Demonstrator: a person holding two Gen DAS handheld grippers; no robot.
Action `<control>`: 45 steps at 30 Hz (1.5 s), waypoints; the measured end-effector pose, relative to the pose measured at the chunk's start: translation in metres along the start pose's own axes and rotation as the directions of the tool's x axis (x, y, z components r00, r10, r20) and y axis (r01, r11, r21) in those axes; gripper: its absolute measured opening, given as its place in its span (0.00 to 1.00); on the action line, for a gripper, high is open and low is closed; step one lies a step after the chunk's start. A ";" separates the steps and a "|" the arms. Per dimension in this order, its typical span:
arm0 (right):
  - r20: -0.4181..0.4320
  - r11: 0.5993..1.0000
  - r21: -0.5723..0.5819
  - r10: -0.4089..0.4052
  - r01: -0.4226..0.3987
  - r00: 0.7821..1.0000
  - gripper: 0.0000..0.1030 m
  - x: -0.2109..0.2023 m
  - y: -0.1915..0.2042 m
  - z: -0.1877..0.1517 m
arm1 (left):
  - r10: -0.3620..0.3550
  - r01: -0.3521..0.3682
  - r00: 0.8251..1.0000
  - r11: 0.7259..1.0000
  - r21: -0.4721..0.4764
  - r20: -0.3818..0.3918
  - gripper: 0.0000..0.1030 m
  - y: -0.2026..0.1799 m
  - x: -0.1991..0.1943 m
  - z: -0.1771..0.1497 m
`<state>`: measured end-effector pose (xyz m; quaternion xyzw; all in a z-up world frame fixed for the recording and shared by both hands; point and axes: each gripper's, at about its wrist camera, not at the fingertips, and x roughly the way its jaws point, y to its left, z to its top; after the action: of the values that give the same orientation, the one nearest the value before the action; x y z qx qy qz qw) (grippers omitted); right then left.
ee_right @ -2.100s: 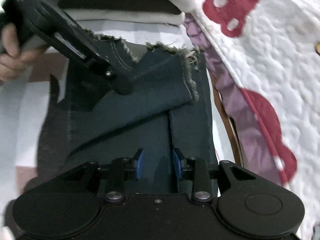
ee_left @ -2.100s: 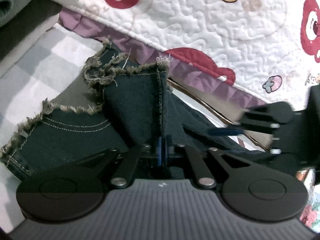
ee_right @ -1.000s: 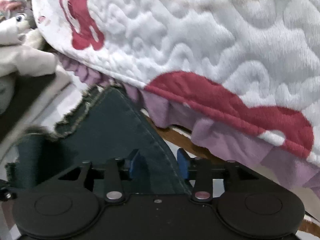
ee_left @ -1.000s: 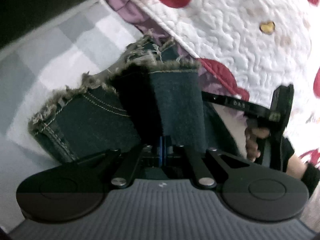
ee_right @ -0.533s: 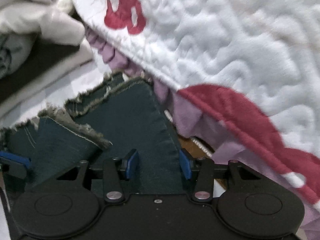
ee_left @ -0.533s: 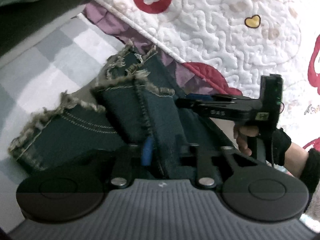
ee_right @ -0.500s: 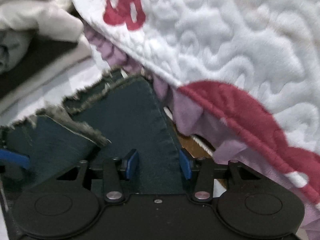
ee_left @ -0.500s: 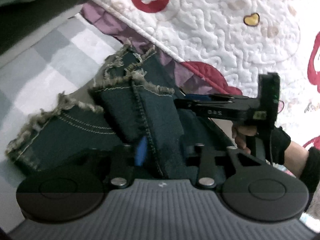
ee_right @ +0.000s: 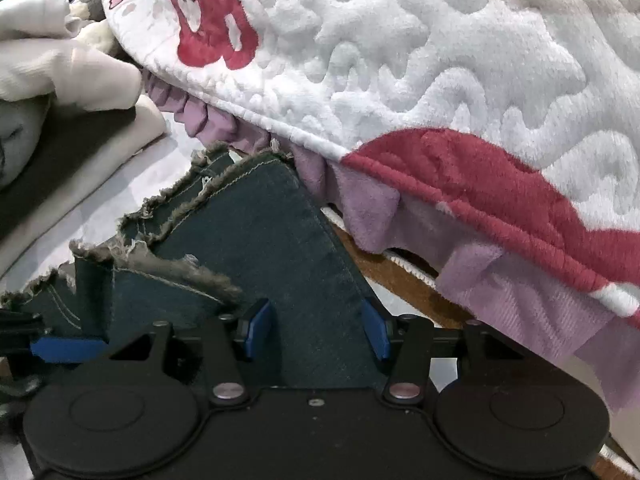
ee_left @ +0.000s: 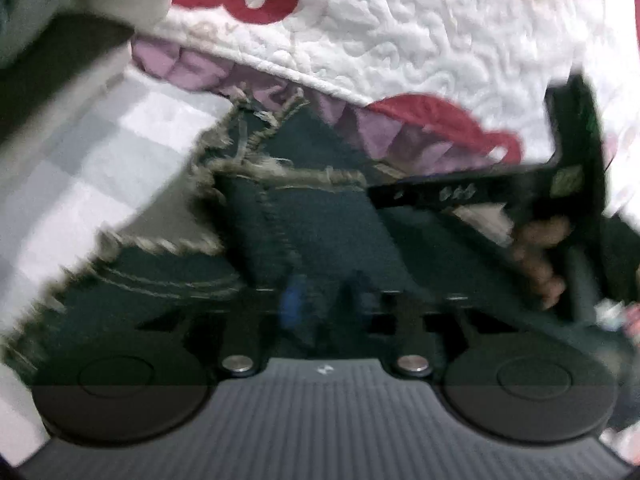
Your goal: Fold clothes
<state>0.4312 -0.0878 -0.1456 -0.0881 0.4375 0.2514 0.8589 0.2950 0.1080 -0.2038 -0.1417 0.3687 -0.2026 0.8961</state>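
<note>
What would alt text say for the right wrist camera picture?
An open two-finger right gripper hovers over dark denim shorts with frayed hems, lying on a pale sheet beside a white-and-red quilt. Folded clothes are stacked at left.

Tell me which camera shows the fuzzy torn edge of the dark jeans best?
The right wrist view. It is sharp, so the frayed hem of the dark blue denim jeans shows loose threads and stitching, beyond the open right tool. The left wrist view shows the same fringe, but the whole picture is blurred there.
</note>
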 end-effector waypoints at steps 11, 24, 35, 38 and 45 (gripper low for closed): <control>0.062 0.999 0.027 -0.033 0.032 0.998 0.02 -0.013 0.014 -0.001 | -0.049 0.047 0.996 0.999 0.018 0.072 0.00 -0.009 -0.050 0.009; 0.130 0.937 0.304 0.139 -0.173 0.982 0.51 -0.053 0.034 -0.050 | -0.109 0.102 0.994 0.936 -0.336 0.000 0.00 0.051 -0.056 -0.003; 0.143 0.859 0.400 0.285 -0.319 0.948 0.03 -0.032 0.039 -0.081 | -0.081 0.078 0.997 0.987 -0.142 -0.014 0.01 0.023 -0.062 0.002; 0.112 0.882 0.360 0.282 -0.303 0.953 0.03 -0.027 0.046 -0.083 | -0.047 0.046 0.999 0.995 -0.091 -0.015 0.02 0.021 -0.063 0.005; 0.117 0.886 0.343 0.289 -0.312 0.950 0.03 -0.024 0.048 -0.087 | 0.040 -0.040 0.999 0.998 -0.049 0.002 0.33 0.025 -0.055 0.009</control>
<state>0.3331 -0.0877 -0.1758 0.1461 0.4572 0.3001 0.8244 0.2728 0.1570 -0.1746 -0.1567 0.3748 -0.1751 0.8968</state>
